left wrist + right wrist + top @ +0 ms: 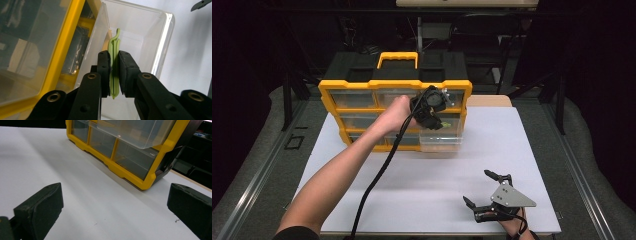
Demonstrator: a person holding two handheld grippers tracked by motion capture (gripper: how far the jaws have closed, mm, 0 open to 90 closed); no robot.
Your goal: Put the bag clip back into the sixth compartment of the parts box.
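Observation:
A yellow-framed organizer (394, 85) with clear drawers stands at the back of the white table (422, 175). One clear drawer (441, 140) is pulled out at its lower right. My left gripper (432, 112) hovers over that drawer, shut on a thin light-green plastic piece (114, 65) that hangs above the open drawer (140, 37). My right gripper (486, 190) rests open near the table's front right edge, nothing between its fingers. In the right gripper view the organizer (130, 152) and its pulled-out drawer (135, 131) lie ahead.
The organizer has a yellow carry handle (397, 57) on a black top. Dark floor and chair legs lie beyond the table. A black cable (377, 175) trails from the left gripper across the table's middle.

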